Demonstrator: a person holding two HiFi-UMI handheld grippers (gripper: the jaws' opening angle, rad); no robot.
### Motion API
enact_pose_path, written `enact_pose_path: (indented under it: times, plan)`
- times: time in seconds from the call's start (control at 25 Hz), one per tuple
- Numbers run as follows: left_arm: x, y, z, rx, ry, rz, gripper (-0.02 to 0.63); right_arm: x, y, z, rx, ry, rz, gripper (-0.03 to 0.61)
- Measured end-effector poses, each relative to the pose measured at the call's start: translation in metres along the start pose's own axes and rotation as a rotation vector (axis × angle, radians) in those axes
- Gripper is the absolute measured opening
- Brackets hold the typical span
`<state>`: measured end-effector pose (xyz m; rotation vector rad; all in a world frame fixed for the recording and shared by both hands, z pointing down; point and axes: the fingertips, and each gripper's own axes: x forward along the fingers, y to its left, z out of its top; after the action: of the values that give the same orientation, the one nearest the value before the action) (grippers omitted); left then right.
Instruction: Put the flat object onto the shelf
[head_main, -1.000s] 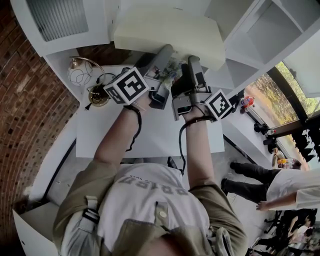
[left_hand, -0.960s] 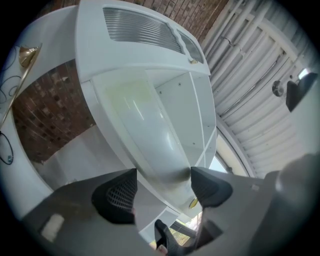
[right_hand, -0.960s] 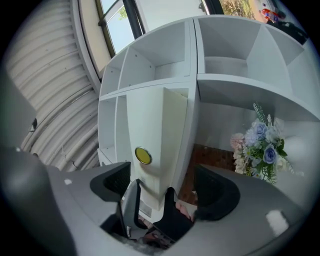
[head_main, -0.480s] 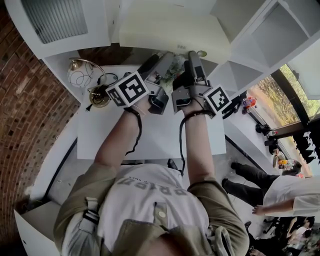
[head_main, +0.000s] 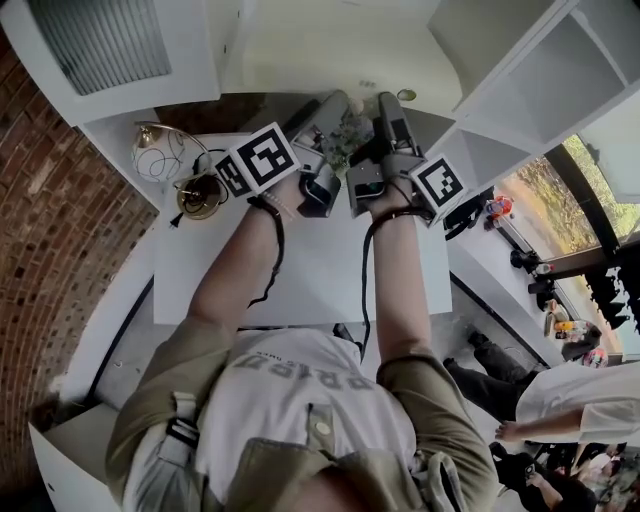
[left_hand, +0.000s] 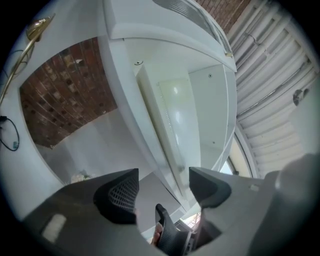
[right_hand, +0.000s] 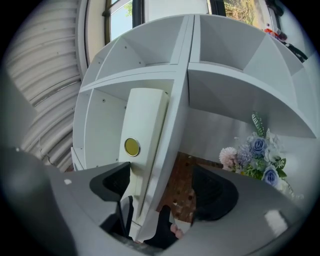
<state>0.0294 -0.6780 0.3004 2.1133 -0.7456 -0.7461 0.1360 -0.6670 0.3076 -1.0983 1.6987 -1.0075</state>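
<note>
The flat object, a cream slab with a round yellow sticker, lies in a compartment of the white shelf. Its near end reaches toward both grippers. My left gripper points up at it. Its jaws are closing, and the slab's edge runs down between them without either pad pressing on it. My right gripper stands open around the slab's near end and the shelf board; the right finger is clear of both.
A gold lamp with a glass globe stands at the table's back left. Blue and pink flowers sit under the shelf. A brick wall is on the left. People stand to the right.
The cream slab has slid away from me, deeper into the shelf. Both grippers have moved forward after it, and the people at the right have shifted.
</note>
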Motion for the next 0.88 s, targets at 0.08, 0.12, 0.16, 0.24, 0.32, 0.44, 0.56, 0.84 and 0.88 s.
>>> enact_pose_path:
  times: [0.08,0.12,0.16,0.24,0.32,0.44,0.56,0.84,0.88]
  plan:
    - [0.003,0.0,0.0,0.0,0.001,0.003,0.33,0.001,-0.001,0.003,0.0,-0.005,-0.011,0.394]
    - [0.004,0.001,0.0,-0.001,0.001,0.005,0.33,0.002,-0.002,0.004,-0.002,-0.006,-0.018,0.394]
    - [0.005,0.001,0.0,-0.001,0.001,0.007,0.33,0.003,-0.002,0.004,-0.004,-0.006,-0.025,0.394]
    - [0.006,0.002,0.001,0.0,0.003,0.011,0.33,0.006,-0.003,0.004,-0.006,-0.001,-0.037,0.394]
    - [0.007,0.003,0.002,0.002,0.002,0.013,0.33,0.008,-0.004,0.004,-0.005,0.005,-0.039,0.4]
    - [0.003,0.001,0.001,0.01,-0.001,0.015,0.33,0.005,-0.004,0.003,0.006,0.007,-0.025,0.376]
    - [-0.005,-0.007,0.0,0.074,0.01,0.014,0.33,-0.003,0.001,0.005,-0.026,0.005,-0.001,0.376]
    - [-0.059,-0.01,-0.022,0.5,0.091,0.112,0.307,-0.053,0.012,-0.01,-0.38,0.1,0.041,0.318]
    - [-0.069,-0.011,-0.025,0.56,0.096,0.133,0.294,-0.063,0.011,-0.012,-0.446,0.108,0.036,0.298]
